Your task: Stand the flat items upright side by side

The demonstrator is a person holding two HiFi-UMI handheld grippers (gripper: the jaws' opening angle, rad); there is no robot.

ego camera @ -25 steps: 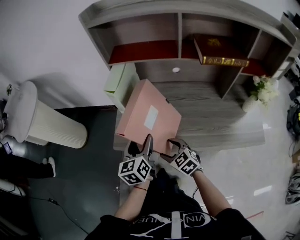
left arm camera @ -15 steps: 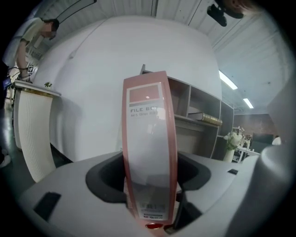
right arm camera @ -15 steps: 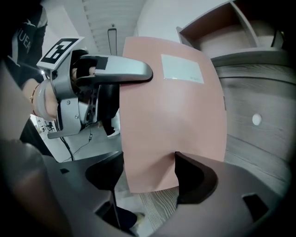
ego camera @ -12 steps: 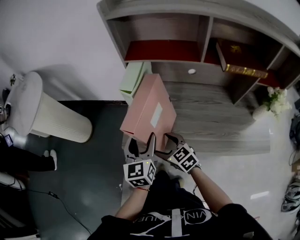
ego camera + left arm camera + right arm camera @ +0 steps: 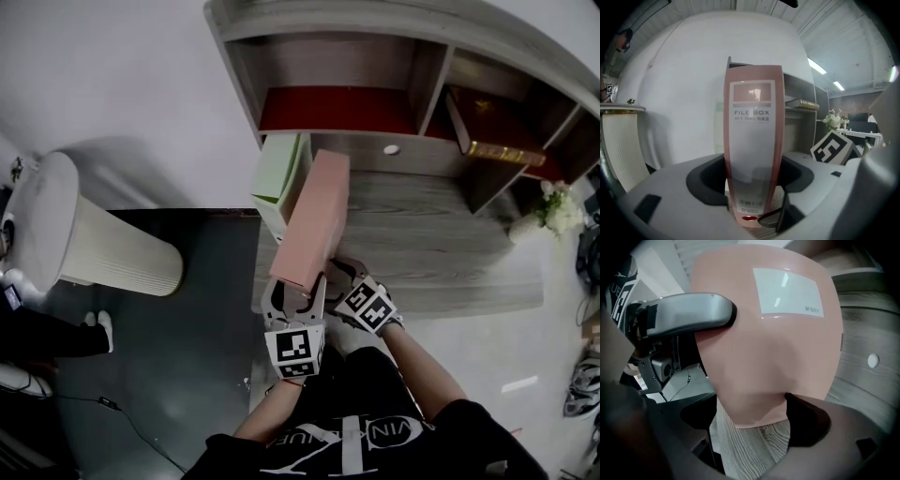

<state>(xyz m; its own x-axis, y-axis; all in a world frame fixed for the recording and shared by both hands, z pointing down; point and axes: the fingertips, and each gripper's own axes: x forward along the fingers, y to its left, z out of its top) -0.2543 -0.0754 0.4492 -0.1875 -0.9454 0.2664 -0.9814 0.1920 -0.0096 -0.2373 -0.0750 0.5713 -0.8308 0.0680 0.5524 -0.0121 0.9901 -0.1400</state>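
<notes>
A pink file box (image 5: 314,216) stands almost upright on its long edge on the grey wooden desk (image 5: 422,225), close to the right of an upright pale green file box (image 5: 278,169). My left gripper (image 5: 292,292) is shut on the pink box's near end; its labelled spine (image 5: 752,140) fills the gap between the jaws of the left gripper (image 5: 752,206). My right gripper (image 5: 342,277) is at the box's right face (image 5: 773,333). The jaws of the right gripper (image 5: 754,427) have just been opening; the box's lower corner is between them, unpinched.
A shelf unit at the desk's back holds a red book with gold edging (image 5: 487,122). A white vase of flowers (image 5: 553,211) stands at the desk's right end. A ribbed white bin (image 5: 103,244) stands on the dark floor to the left, with someone's shoes (image 5: 98,328) beyond.
The pink box has turned from lying tilted with its broad face up to standing on edge, and has moved left, closer to the green box. Both grippers moved with it.
</notes>
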